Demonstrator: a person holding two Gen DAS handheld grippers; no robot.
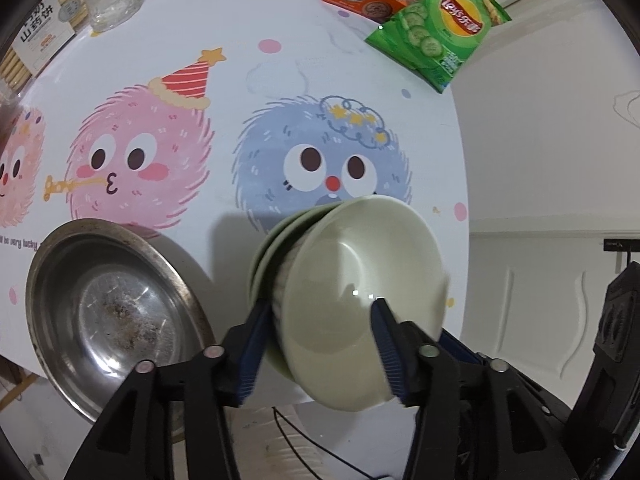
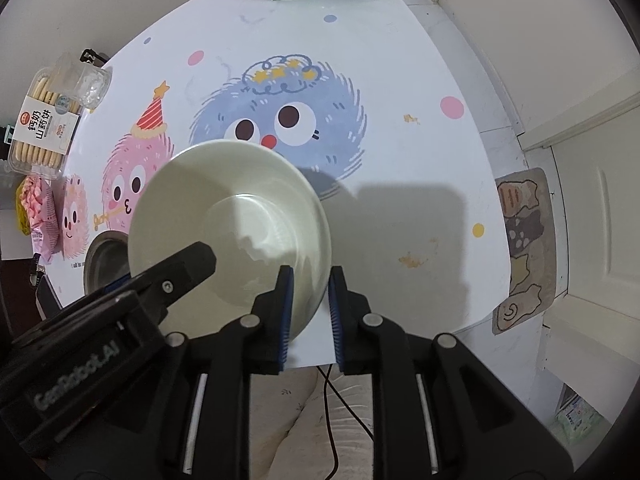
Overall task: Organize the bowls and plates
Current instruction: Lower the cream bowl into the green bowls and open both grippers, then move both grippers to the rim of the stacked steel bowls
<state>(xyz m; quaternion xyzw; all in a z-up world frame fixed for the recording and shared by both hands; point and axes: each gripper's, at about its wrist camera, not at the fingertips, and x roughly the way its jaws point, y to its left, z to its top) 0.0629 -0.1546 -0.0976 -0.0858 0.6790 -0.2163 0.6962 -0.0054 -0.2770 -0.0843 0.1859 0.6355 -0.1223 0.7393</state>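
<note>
The desk point(image 2: 400, 80) with its cartoon-printed cloth carries a steel basin point(image 1: 116, 312) beside stacked pale green bowls point(image 2: 228, 216) near its front edge. The left claw point(image 1: 320, 344) gapes around the bowls' wall, seemingly loose. The right claw point(image 2: 310, 312) straddles the rim, narrowly parted.

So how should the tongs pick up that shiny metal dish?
Probably by its rim. The metal dish lies flat and open side up on the table, with a wide, thin, flared edge. Come from above at the near edge, one finger inside and one outside. The green bowls crowd its right side.
</note>
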